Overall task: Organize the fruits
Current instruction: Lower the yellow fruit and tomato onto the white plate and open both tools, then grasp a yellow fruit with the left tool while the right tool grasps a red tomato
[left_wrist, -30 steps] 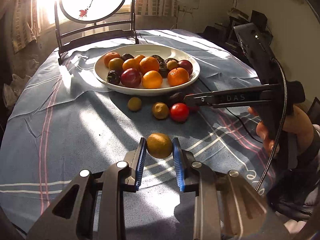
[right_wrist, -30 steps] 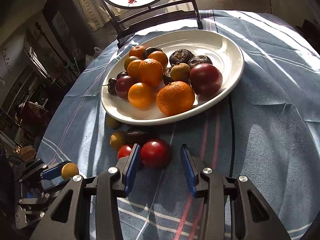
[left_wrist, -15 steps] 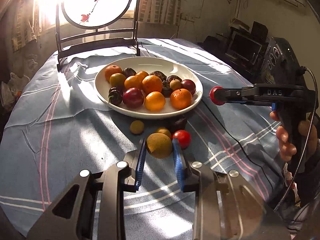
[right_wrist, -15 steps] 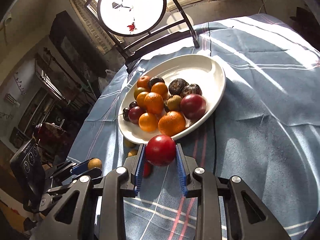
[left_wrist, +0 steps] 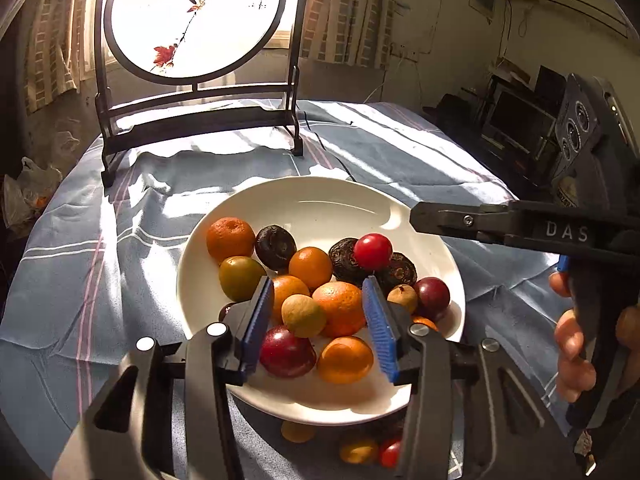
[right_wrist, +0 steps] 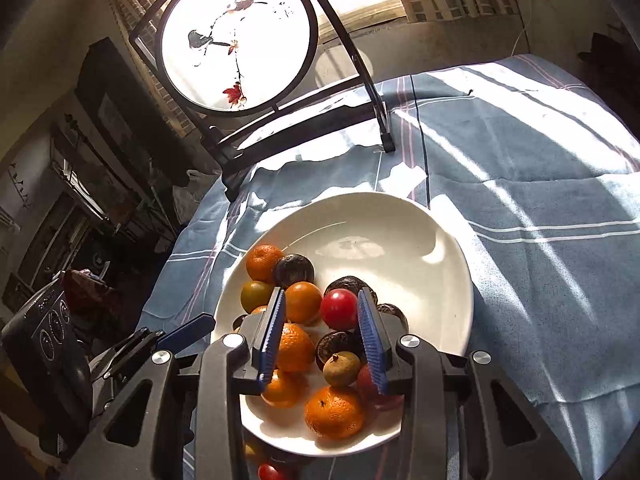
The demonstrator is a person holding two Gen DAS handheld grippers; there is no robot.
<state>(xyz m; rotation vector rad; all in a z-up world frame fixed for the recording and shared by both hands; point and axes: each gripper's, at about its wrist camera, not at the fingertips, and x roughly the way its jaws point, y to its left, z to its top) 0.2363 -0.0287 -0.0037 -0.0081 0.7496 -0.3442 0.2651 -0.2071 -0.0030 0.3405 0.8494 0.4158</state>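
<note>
Now, by parts:
Plate [left_wrist: 420, 216]: white, on the striped cloth [left_wrist: 80, 280], piled with fruit.
Left gripper [left_wrist: 318, 330]: above the plate, jaws just opened; yellow-green fruit [left_wrist: 303, 316] lies free on the pile.
Right gripper [right_wrist: 322, 338]: above the plate, jaws just parted; red fruit [right_wrist: 339, 309] rests loose among dark fruits.

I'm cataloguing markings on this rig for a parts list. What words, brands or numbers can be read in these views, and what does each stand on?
"DAS": pale raised letters on the side of the right gripper, seen in the left wrist view.
Yellowish label on the housing behind that gripper: too small and blurred to read.
Markings on the left gripper's housing, seen in the right wrist view: unreadable.
Round painted screen: picture only, no legible writing.
</note>
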